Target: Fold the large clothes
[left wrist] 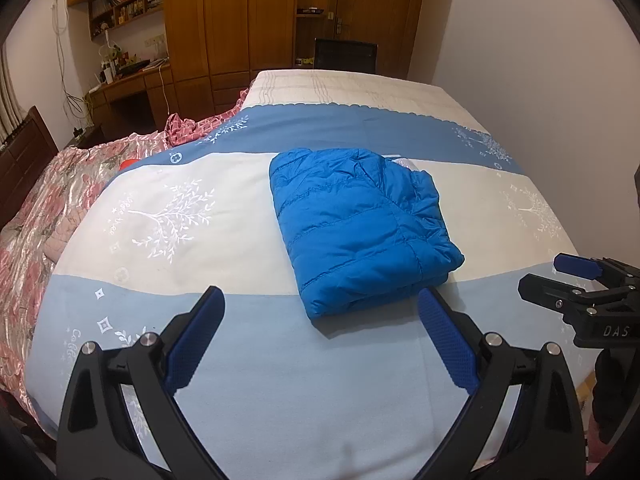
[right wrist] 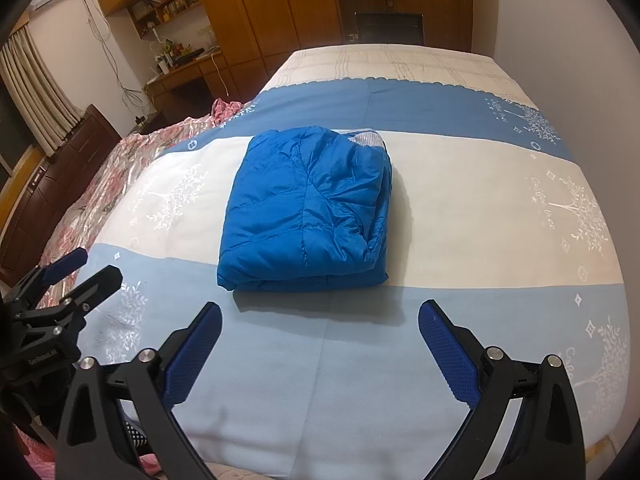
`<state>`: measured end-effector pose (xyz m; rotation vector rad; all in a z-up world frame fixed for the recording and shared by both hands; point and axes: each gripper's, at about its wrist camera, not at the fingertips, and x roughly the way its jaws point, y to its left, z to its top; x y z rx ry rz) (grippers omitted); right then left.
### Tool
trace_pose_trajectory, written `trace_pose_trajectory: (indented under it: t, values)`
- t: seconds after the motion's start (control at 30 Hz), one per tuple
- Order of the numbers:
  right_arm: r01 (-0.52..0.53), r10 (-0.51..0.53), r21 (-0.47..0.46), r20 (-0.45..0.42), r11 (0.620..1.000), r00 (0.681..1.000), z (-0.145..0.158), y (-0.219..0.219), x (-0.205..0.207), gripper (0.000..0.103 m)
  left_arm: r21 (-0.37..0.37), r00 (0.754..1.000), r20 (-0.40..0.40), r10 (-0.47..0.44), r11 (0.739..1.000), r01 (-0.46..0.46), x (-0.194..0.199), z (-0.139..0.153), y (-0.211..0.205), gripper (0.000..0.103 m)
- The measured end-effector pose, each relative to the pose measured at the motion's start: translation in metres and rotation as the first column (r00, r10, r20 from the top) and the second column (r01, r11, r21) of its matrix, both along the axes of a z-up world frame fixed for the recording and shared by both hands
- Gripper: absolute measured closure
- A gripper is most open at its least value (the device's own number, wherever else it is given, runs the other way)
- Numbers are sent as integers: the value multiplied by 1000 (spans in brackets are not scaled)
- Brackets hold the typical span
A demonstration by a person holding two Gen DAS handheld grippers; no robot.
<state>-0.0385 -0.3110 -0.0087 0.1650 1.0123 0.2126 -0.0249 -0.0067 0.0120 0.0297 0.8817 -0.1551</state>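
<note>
Lying folded into a compact bundle, the blue puffer jacket (left wrist: 360, 228) (right wrist: 308, 212) rests on the white band of the striped bedspread (left wrist: 200, 216) (right wrist: 480, 208), its near edge reaching the pale blue band. Left gripper (left wrist: 320, 300) (right wrist: 80, 270): jaws spread wide, empty, near the jacket; its right fingertip appears just beside the bundle's near corner, contact not resolvable. Right gripper (right wrist: 320, 314) (left wrist: 556, 274): jaws wide apart, empty, short of the jacket. Left view alone shows a pink floral quilt (left wrist: 60, 184) left of the jacket in full; right view alone shows a curtain (right wrist: 36, 92) beyond it.
</note>
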Motion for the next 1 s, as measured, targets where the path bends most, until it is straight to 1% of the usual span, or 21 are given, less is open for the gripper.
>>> trace_pose_trajectory:
  t: [1.0]
  values:
    - [-3, 3, 1, -1, 1000, 1000, -1, 0, 1, 4, 4, 1000, -13, -11, 1000, 11, 4, -6, 3, 7]
